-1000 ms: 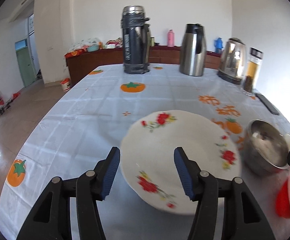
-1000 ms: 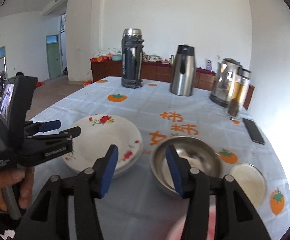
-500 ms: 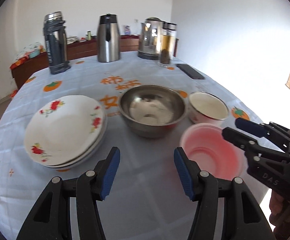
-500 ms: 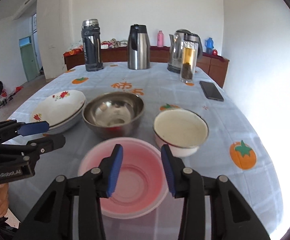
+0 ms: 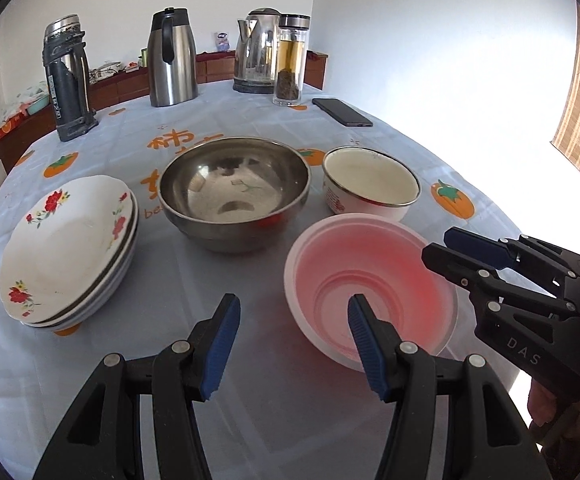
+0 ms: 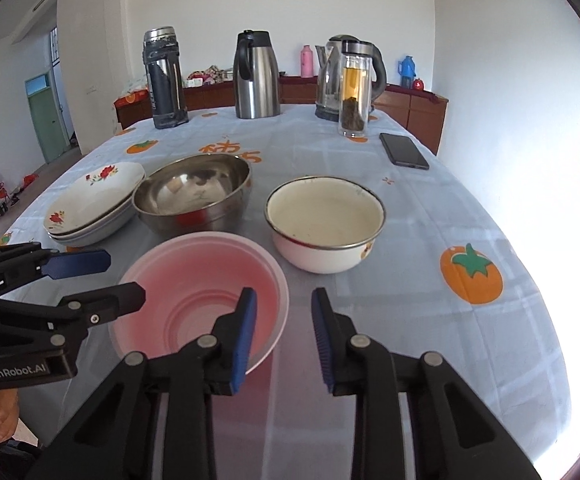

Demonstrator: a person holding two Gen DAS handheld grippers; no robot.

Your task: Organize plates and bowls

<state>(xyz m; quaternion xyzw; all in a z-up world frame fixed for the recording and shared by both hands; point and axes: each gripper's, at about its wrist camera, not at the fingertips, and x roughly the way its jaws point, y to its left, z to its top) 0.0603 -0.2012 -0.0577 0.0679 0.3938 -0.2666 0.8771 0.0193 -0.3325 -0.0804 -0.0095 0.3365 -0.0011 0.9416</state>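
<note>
**Bowls and plates along the near edge of the bench**

Across the near half of the bench (image 5: 274, 420), covered in a pale cloth printed with orange fruit, the dishes sit in a loose row. Toward the left edge lies the stack of floral plates (image 5: 66, 248), tilted slightly. Just beside it, nearer the middle, stands the steel bowl (image 5: 236, 194), upright. Closest to the near edge sits the pink plastic bowl (image 6: 200, 296), upright, just in front of the steel bowl. Toward the right edge stands the white enamel bowl (image 6: 325, 220), close to both other bowls.

Over the near edge hangs the left gripper (image 5: 291, 346), its fingers (image 5: 222, 344) spread wide and holding nothing; its right finger overlaps the pink bowl's near rim in view. At the pink bowl's right side is the right gripper (image 6: 284, 340), its fingers (image 6: 244, 336) released and apart, the left one seen over the bowl's rim and the other outside it.

Along the far edge stand a dark thermos (image 6: 164, 78), a steel carafe (image 6: 256, 76), a kettle (image 5: 258, 56) and a glass tea bottle (image 6: 354, 88); a phone (image 6: 403, 151) lies toward the right edge.
</note>
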